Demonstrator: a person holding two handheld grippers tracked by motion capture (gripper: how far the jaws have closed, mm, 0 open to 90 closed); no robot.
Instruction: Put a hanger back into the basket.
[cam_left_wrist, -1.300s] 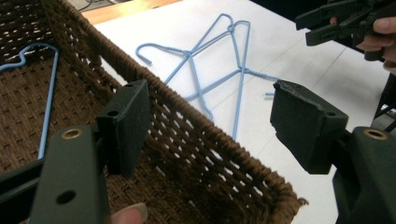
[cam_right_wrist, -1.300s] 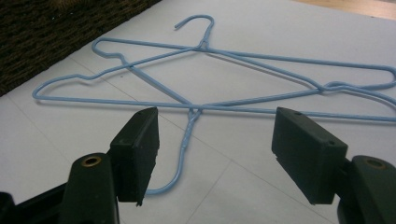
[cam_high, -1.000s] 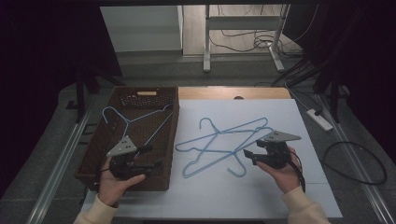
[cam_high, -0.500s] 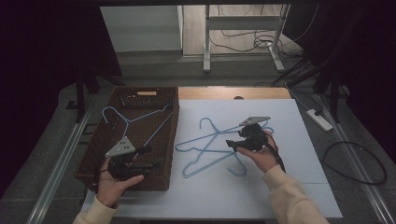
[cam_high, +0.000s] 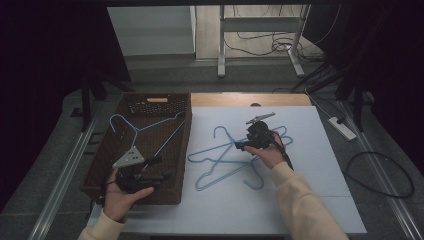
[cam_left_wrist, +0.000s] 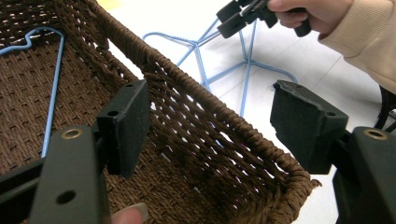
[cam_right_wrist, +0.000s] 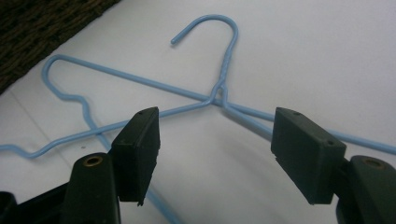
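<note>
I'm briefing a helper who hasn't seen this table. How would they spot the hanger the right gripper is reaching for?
On the white table, right of the brown basket, blue wire hangers lie crossed. The right gripper hovers open over the top hanger, whose hook points away from the person, unlike the lone hanger in the basket.

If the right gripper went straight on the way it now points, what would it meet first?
Probably the neck of the top blue hanger, which lies just ahead between the open jaws of the right gripper on the white table; depth is hard to judge.
</note>
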